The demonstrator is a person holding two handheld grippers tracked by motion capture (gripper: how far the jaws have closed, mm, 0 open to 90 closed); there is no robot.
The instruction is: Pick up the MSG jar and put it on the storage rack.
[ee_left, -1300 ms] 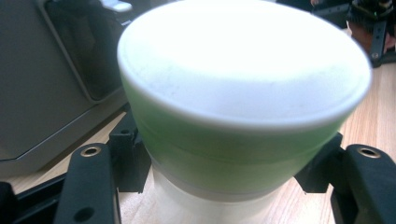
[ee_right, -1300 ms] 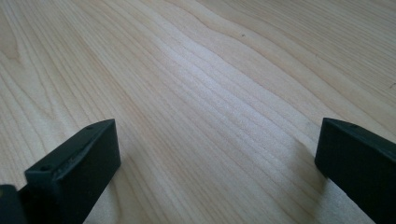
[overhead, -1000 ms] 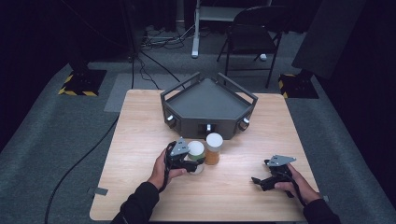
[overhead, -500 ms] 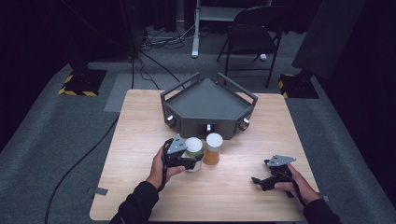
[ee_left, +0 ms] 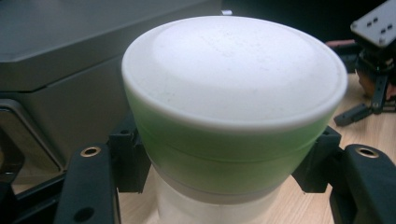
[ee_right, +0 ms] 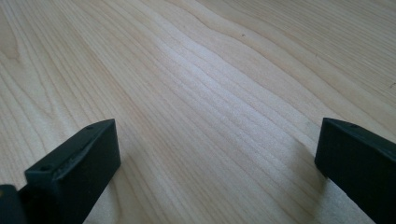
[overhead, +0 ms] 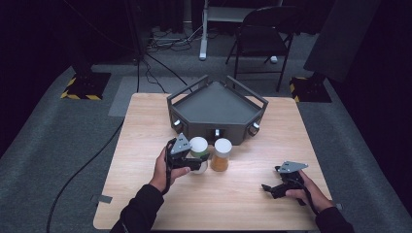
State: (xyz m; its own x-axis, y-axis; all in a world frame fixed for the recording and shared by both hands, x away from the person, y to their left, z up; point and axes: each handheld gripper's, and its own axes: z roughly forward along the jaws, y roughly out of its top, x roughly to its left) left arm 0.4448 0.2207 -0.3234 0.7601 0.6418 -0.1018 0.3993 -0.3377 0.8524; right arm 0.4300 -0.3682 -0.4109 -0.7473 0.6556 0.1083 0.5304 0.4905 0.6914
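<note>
The green jar (overhead: pixel 199 151) with a white lid sits clamped in the left gripper (overhead: pixel 194 162), just at nine o'clock of the orange jar (overhead: pixel 221 155) and at six o'clock of the grey tray (overhead: pixel 216 104). The left hand (overhead: pixel 163 170) reaches in from seven o'clock, forearm slanted, gripper lying level. The right gripper (overhead: pixel 272 188) rests low over the table (overhead: pixel 145 126) at four o'clock, jaws wide apart with nothing between them, pointing toward nine o'clock. In the left gripper view the jar's base is cut off, so whether it touches the table is unclear.
</note>
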